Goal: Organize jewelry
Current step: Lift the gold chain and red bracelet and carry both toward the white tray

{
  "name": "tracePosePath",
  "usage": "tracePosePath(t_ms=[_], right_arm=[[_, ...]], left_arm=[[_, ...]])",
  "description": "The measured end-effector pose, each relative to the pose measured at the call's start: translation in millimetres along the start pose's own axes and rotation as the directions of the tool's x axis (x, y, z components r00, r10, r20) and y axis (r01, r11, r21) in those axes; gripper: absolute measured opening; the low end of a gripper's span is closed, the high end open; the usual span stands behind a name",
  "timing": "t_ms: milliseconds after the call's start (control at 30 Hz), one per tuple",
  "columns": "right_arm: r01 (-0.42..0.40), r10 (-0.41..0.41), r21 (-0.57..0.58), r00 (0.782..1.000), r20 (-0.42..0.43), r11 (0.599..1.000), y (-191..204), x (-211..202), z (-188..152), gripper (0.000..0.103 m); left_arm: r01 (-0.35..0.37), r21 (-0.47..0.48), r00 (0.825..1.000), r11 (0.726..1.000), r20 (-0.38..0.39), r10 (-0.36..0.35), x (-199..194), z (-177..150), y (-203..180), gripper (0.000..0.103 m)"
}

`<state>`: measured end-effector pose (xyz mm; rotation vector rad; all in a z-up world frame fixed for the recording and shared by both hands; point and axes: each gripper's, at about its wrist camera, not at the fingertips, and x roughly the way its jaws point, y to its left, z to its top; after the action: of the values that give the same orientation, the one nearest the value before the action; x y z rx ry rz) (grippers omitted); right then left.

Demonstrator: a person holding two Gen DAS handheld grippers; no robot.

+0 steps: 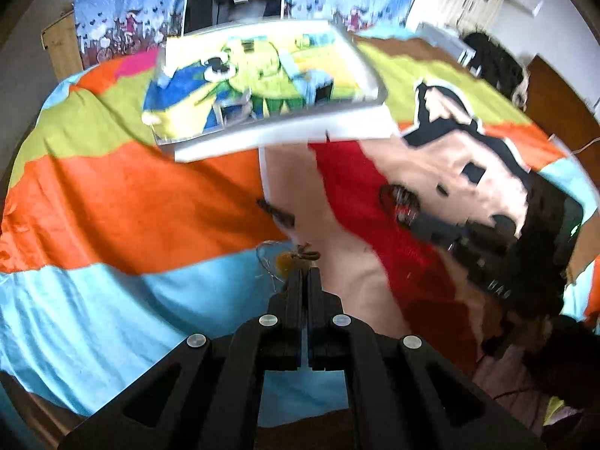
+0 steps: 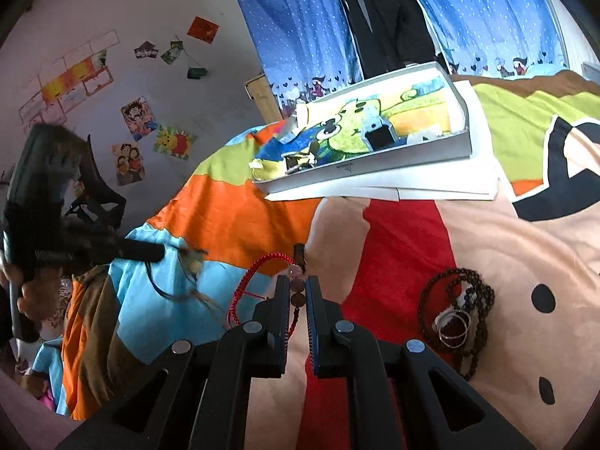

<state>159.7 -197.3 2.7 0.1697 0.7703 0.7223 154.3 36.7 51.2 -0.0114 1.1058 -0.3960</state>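
My left gripper (image 1: 304, 270) is shut on a thin cord necklace with a yellow bead pendant (image 1: 284, 262), held just above the bedspread; it also shows in the right wrist view (image 2: 193, 262) at the left gripper's tip (image 2: 161, 252). My right gripper (image 2: 298, 281) is narrowly open around a red cord bracelet with round beads (image 2: 296, 288) lying on the bed. A white tray (image 1: 285, 133) with a cartoon lining holds several small pieces; it also shows in the right wrist view (image 2: 375, 168).
A dark bead necklace with silver rings (image 2: 455, 318) lies on the bed to the right. White paper (image 2: 450, 183) lies under the tray. A colourful bedspread (image 1: 131, 195) covers the bed. Blue curtains (image 2: 300, 18) hang behind.
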Motion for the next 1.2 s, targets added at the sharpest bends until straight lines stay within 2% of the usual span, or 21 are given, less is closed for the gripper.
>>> tracePosePath(t_ms=[67, 100, 167, 233, 300, 333, 367, 400, 433, 533, 633, 733, 867, 1000, 1200], right_arm=[[0.002, -0.002, 0.002, 1.000, -0.003, 1.000, 0, 1, 0, 0.008], [0.005, -0.005, 0.002, 1.000, -0.007, 1.000, 0, 1, -1, 0.008], [0.008, -0.008, 0.002, 1.000, -0.009, 1.000, -1, 0, -4, 0.008], [0.011, -0.010, 0.009, 1.000, -0.019, 1.000, -2, 2, -6, 0.008], [0.012, -0.012, 0.005, 1.000, -0.024, 1.000, -2, 4, -7, 0.008], [0.013, -0.013, 0.002, 1.000, -0.020, 1.000, -1, 3, -7, 0.008], [0.012, -0.012, 0.004, 1.000, -0.021, 1.000, -2, 3, -7, 0.008], [0.009, -0.009, 0.007, 1.000, -0.024, 1.000, -2, 4, -7, 0.008], [0.009, -0.008, 0.006, 1.000, -0.025, 1.000, -1, 4, -7, 0.008], [0.001, -0.001, 0.003, 1.000, -0.017, 1.000, 0, 2, -7, 0.008], [-0.001, 0.001, -0.002, 1.000, -0.016, 1.000, 1, 4, -6, 0.008], [0.000, 0.000, 0.008, 1.000, -0.015, 1.000, -2, 3, -8, 0.008], [0.009, -0.009, 0.016, 1.000, -0.019, 1.000, -8, 4, -10, 0.009], [0.013, -0.012, 0.034, 1.000, -0.022, 0.999, -14, 6, -11, 0.009], [0.010, -0.008, 0.040, 0.999, -0.037, 0.999, -18, 10, -12, 0.008]], left_arm=[[-0.063, -0.001, 0.995, 0.998, -0.082, 0.063, 17, -3, -1, 0.000], [-0.064, -0.024, 0.993, 0.998, -0.100, 0.061, 19, -4, 3, 0.000], [-0.028, -0.054, 0.997, 0.998, -0.069, 0.024, 14, -2, 1, 0.000], [-0.062, -0.021, 0.992, 0.998, -0.114, 0.059, 23, -3, -5, 0.000], [0.013, -0.089, 0.996, 0.996, -0.091, -0.021, 15, -2, 4, 0.000], [0.002, -0.082, 0.996, 0.997, -0.088, -0.009, 13, 0, 3, 0.000], [-0.037, -0.049, 0.992, 0.998, -0.123, 0.030, 18, 1, 1, 0.000], [-0.034, -0.054, 0.990, 0.998, -0.139, 0.026, 19, 3, 3, 0.000], [0.011, -0.098, 0.989, 0.995, -0.142, -0.025, 17, 5, 9, 0.000], [0.052, -0.125, 0.995, 0.991, -0.083, -0.063, 0, 12, 13, 0.000], [0.057, -0.118, 0.994, 0.991, -0.090, -0.068, -2, 17, 7, 0.000], [0.102, -0.110, 0.992, 0.989, -0.069, -0.110, -3, 20, 2, 0.000], [0.120, -0.127, 0.988, 0.985, -0.077, -0.131, 8, 22, 4, 0.000], [0.086, -0.133, 0.985, 0.987, -0.135, -0.104, 31, 18, 13, 0.000], [0.044, -0.152, 0.973, 0.987, -0.219, -0.077, 63, -13, 35, 0.001]])
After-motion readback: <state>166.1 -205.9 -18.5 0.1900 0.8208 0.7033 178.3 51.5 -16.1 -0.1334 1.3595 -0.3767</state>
